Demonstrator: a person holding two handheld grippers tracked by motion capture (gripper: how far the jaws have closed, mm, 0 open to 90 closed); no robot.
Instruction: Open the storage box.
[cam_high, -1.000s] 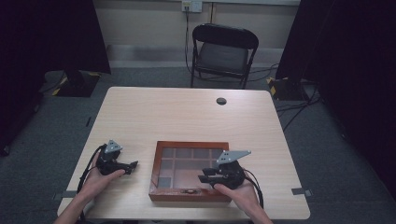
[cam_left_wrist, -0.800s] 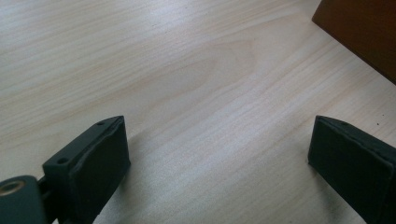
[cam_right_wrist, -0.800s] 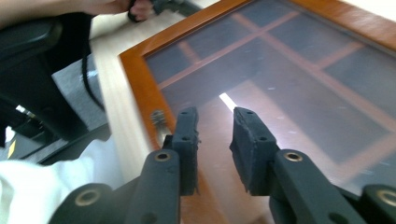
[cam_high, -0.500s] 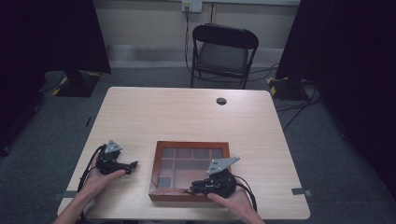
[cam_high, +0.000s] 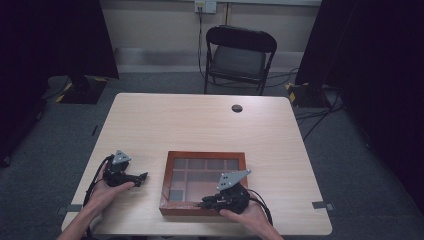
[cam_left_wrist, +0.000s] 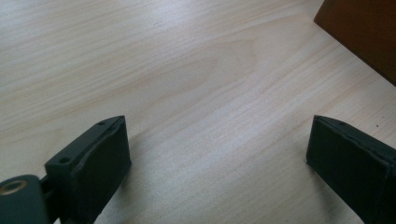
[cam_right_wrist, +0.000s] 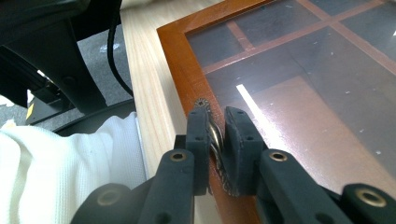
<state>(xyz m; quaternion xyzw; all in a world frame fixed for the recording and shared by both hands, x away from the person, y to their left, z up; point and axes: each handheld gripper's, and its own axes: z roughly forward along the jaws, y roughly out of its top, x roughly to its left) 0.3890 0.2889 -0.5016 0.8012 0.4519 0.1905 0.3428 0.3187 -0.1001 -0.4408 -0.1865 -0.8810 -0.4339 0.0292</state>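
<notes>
A shallow brown wooden box (cam_high: 205, 156) with a glass lid over several compartments lies on the near half of the light wooden table (cam_high: 200, 125). My right gripper (cam_high: 206, 202) lies low at the box's near edge, pointing left. In the right gripper view its jaws (cam_right_wrist: 217, 126) have just been closing and now pinch a small brass handle (cam_right_wrist: 215, 135) on the lid's frame (cam_right_wrist: 180, 56). My left gripper (cam_high: 144, 177) rests on the table left of the box. Its jaws (cam_left_wrist: 217, 154) stand wide open over bare wood, with the box's corner (cam_left_wrist: 364, 28) ahead to the right.
A black folding chair (cam_high: 239, 50) stands beyond the table's far edge. A small dark round cap (cam_high: 237, 108) sits in the tabletop near the far side. A white sleeve (cam_right_wrist: 56, 172) lies just off the table's near edge beside my right gripper.
My right gripper has slid left and a little nearer along the box's front edge, coming down low onto it. The left gripper has stayed put.
</notes>
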